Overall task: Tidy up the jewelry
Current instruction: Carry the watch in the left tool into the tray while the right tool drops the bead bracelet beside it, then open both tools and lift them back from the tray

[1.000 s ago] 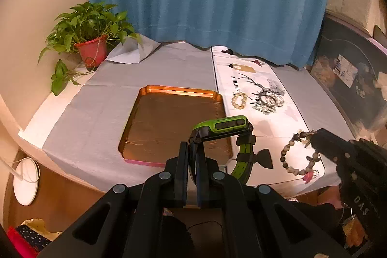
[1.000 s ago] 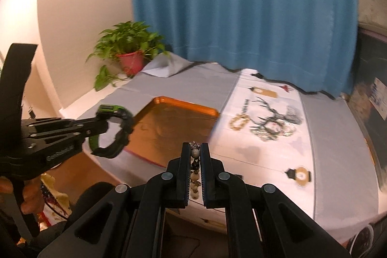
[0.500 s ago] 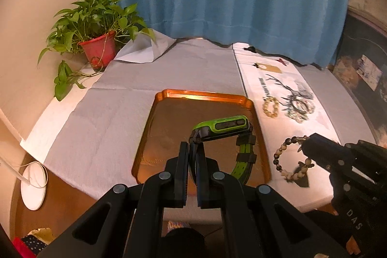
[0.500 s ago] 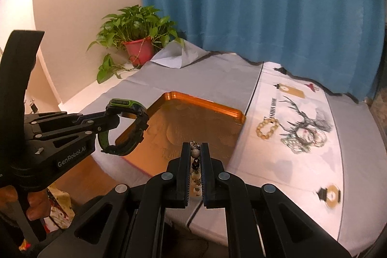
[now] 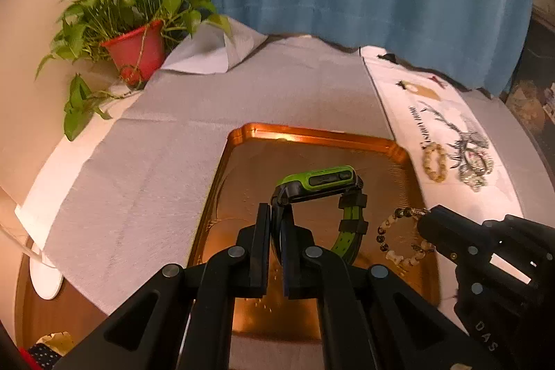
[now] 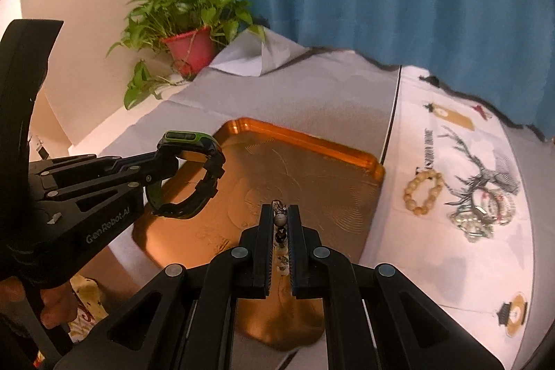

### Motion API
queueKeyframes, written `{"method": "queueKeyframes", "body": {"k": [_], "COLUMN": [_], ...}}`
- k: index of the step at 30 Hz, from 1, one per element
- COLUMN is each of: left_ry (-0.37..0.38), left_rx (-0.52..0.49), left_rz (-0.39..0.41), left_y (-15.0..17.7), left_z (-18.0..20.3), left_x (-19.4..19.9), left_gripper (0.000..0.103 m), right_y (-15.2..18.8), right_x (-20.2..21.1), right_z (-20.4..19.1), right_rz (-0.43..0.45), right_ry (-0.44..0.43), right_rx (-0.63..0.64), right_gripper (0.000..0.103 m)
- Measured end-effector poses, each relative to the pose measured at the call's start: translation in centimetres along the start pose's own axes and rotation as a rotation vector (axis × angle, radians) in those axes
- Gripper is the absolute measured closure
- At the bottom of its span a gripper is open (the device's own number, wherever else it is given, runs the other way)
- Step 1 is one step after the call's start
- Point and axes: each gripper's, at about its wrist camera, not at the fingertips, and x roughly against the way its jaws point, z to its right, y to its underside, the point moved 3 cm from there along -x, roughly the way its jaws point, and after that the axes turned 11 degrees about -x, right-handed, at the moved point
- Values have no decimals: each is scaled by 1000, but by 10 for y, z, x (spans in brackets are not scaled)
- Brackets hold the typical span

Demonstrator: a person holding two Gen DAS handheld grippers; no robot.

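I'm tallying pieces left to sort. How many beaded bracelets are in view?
At least 3: a beaded bracelet in the right hand-held gripper, a yellow bracelet on the runner, and a tangled pile that may hide more.

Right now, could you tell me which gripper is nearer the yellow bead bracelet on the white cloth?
Right. The right gripper hangs over the tray's near side beside the yellow bead bracelet; the left gripper is beyond the tray's far edge.

Count on and over the table: one orange tray point(image 5: 314, 137), one green-and-black watch point(image 5: 321, 181), one potted plant point(image 5: 133, 49). Bead bracelets: one mixed dark-and-pale bracelet point(image 5: 399, 238), one yellow bead bracelet point(image 6: 423, 193), plus a tangled cluster of pale bracelets point(image 6: 484, 214) whose number cannot be told. Two grippers present: left gripper point(image 6: 163, 167), right gripper point(image 6: 280, 217).
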Motion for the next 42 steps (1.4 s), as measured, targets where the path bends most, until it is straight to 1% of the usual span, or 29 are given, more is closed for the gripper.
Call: {"method": "queueKeyframes", "body": {"k": [2,3,4,5,6,7,8,10,12,14,16,19,20,21,23,25,26,27,29,31,34,36,39,41,42], "left_ry": [14,33,45,37,13,-21,-46,-57,-59,-82,-109,-98,-84,-63,-49,-50,-60,-71,-62,-62,-62,-84,-91,-85,-97], "left_rx": [-8,-7,-3,8,29,53,69,74,69,62,50,32,26,12,0,-5,-4,-4,-13,-14,-24,-30,-34,-45,-49], "left_rz": [-11,-16,-26,-35,-31,-16,2,-9,-23,-9,13,27,29,35,52,95,116,137,163,181,207,245,274,278,280], "left_y": [0,1,1,2,2,4,6,10,17,25,37,53,57,62,66,69,71,72,73,75,78,83,92,97,100], "left_z": [1,1,0,-3,-7,-12,-15,-19,-20,-19,-13,2,8,16,27,36,39,43,50,56,60,63,69,74,77], "left_x": [-12,-17,-23,-26,-26,-23,-19,-13,-3,12,36,66,76,90,109,134,145,159,179,197,221,240,259,266,270], "left_gripper": [94,83,56,40,16,12,12,12,12,12,11,11,11,11,11,10,10,10,10,10,10,9,7,7,7], "right_y": [-1,-1,-1,-1,0,2,4,9,15,25,35,52,59,63,72,79,82,83,87,88,95,102,115,122,124], "right_x": [-11,-18,-23,-26,-27,-27,-25,-21,-13,5,27,72,91,101,132,159,175,183,206,223,254,269,282,286,288], "right_z": [3,5,8,9,11,15,18,23,26,27,23,15,11,8,1,-4,-7,-8,-13,-18,-25,-29,-31,-32,-32], "right_rz": [-19,-32,-46,-54,-60,-61,-57,-70,-81,-72,-61,-12,10,20,57,91,113,123,158,175,236,267,271,265,264], "right_ry": [3,21,44,58,65,71,72,77,77,74,77,84,92,99,110,116,115,111,118,130,122,115,108,105,104], "right_rx": [-8,-15,-13,-8,-5,-13,-23,-50,-79,-105,-110,-102,-99,-98,-94,-95,-93,-90,-78,-68,-75,-82,-87,-88,-89], "right_gripper": [94,92,87,83,71,56,53,49,49,49,49,49,48,47,46,44,44,43,42,41,39,37,36,36,35]}}
